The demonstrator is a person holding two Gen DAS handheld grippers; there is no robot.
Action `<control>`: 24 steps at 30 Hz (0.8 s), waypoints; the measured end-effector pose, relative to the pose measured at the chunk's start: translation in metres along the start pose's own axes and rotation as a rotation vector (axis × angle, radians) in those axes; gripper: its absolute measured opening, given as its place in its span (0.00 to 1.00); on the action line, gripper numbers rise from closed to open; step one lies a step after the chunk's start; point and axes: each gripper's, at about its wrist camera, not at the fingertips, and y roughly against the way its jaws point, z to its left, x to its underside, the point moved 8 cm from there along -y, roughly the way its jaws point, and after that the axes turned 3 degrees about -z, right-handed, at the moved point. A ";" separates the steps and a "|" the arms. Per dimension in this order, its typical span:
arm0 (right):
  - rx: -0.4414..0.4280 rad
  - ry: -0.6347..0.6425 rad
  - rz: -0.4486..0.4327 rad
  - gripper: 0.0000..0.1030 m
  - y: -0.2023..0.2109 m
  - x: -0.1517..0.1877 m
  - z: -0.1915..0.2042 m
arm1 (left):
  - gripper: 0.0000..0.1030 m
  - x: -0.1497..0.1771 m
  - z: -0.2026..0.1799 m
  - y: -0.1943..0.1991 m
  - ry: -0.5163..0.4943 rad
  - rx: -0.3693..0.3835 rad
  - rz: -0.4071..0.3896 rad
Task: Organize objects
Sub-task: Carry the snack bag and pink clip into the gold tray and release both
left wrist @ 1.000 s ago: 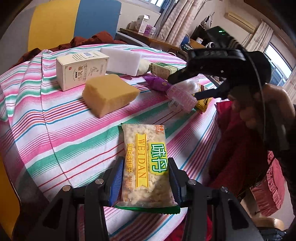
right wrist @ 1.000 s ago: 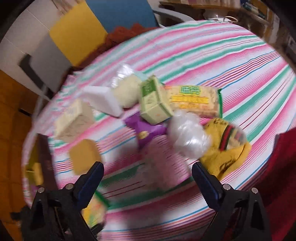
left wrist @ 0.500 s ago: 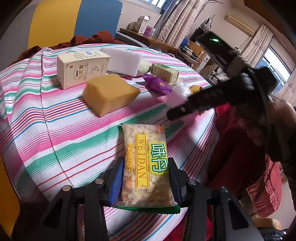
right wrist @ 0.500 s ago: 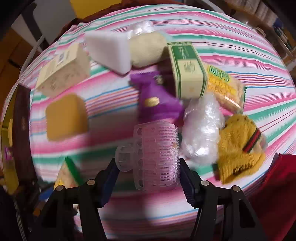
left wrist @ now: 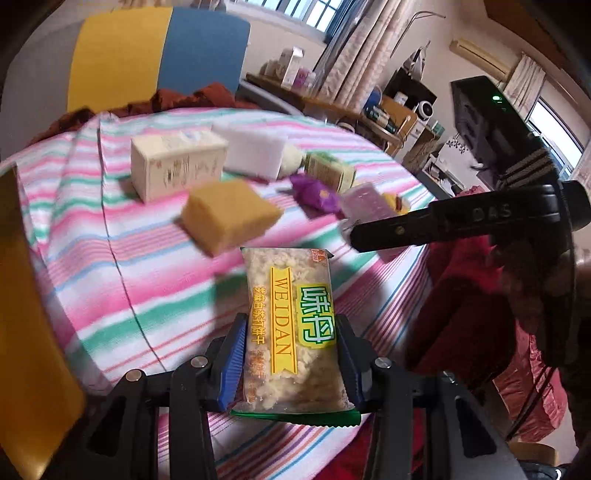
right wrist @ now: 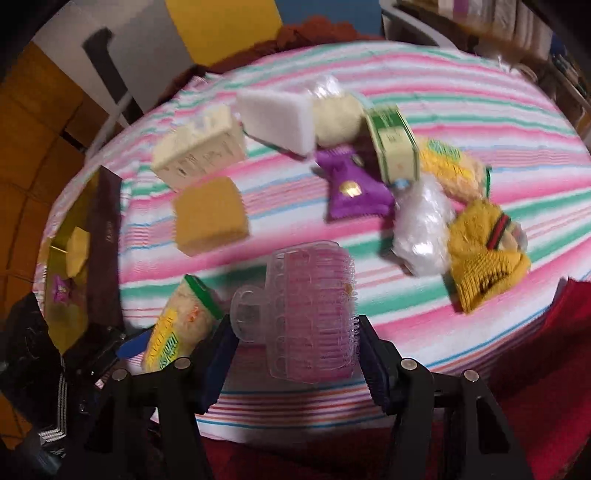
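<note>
Pretty lived-in room. A round table under a pink, green and white striped tablecloth (left wrist: 110,206) takes up the middle. Behind it sits a wall panel in yellow and blue blocks (left wrist: 155,55), with a rust-red cloth (left wrist: 192,98) bunched along the table's far edge. Long pale patterned curtains (left wrist: 354,55) hang by a bright window (left wrist: 314,7), a cluttered wooden shelf unit (left wrist: 391,114) stands further right, and a white wall-mounted air conditioner (left wrist: 476,55) sits up high. Daylight, fairly soft.

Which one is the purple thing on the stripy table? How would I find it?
Look at the stripy tablecloth and find the green box in the crowded middle. The purple packet lies right beside it. It is the only purple, shiny pouch, with a small gold mark on it.
</note>
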 end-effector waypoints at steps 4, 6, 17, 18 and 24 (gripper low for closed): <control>-0.033 0.034 -0.062 0.61 0.008 -0.016 0.023 | 0.44 -0.015 0.002 0.032 0.021 -0.038 -0.077; -0.053 0.048 -0.105 0.61 0.015 -0.020 0.038 | 0.44 -0.021 0.010 0.053 0.050 -0.065 -0.122; -0.232 0.216 -0.193 0.61 0.018 -0.057 0.150 | 0.44 -0.013 0.121 0.169 0.310 -0.341 -0.297; -0.244 0.238 -0.190 0.61 0.017 -0.056 0.161 | 0.44 -0.006 0.132 0.179 0.335 -0.377 -0.303; -0.305 0.374 -0.133 0.61 -0.006 -0.043 0.236 | 0.44 0.042 0.184 0.209 0.457 -0.535 -0.288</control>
